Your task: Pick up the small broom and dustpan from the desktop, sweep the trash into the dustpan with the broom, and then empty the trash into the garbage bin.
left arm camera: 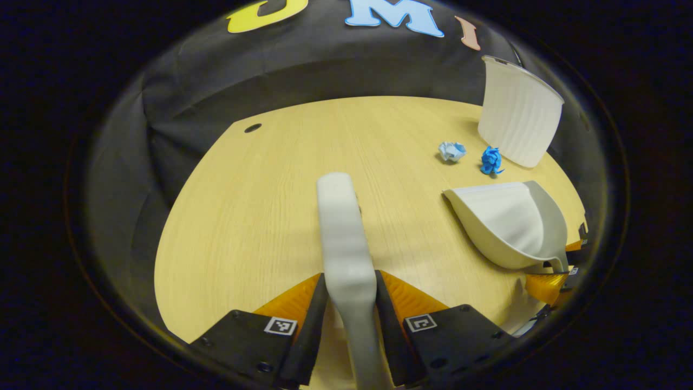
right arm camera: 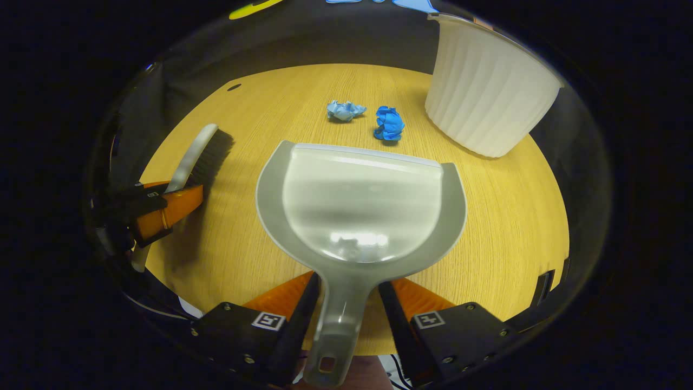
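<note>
Left gripper (left arm camera: pixel 349 303) was clamped on the broom (left arm camera: pixel 344 233) handle, held over the desktop (left arm camera: pixel 260 206). Right gripper (right arm camera: pixel 346 309) pinched the dustpan (right arm camera: pixel 363 206) handle. Beyond its lip lay two blue paper wads (right arm camera: pixel 389 123), and farther right stood the white bin (right arm camera: pixel 487 92).

I see a matt wood-grain bench (right arm camera: pixel 503 216), a glossy smooth plastic dustpan (right arm camera: pixel 363 211), a ribbed matt white plastic bin (right arm camera: pixel 487 97) and two crumpled paper scraps (right arm camera: pixel 345 110).
</note>
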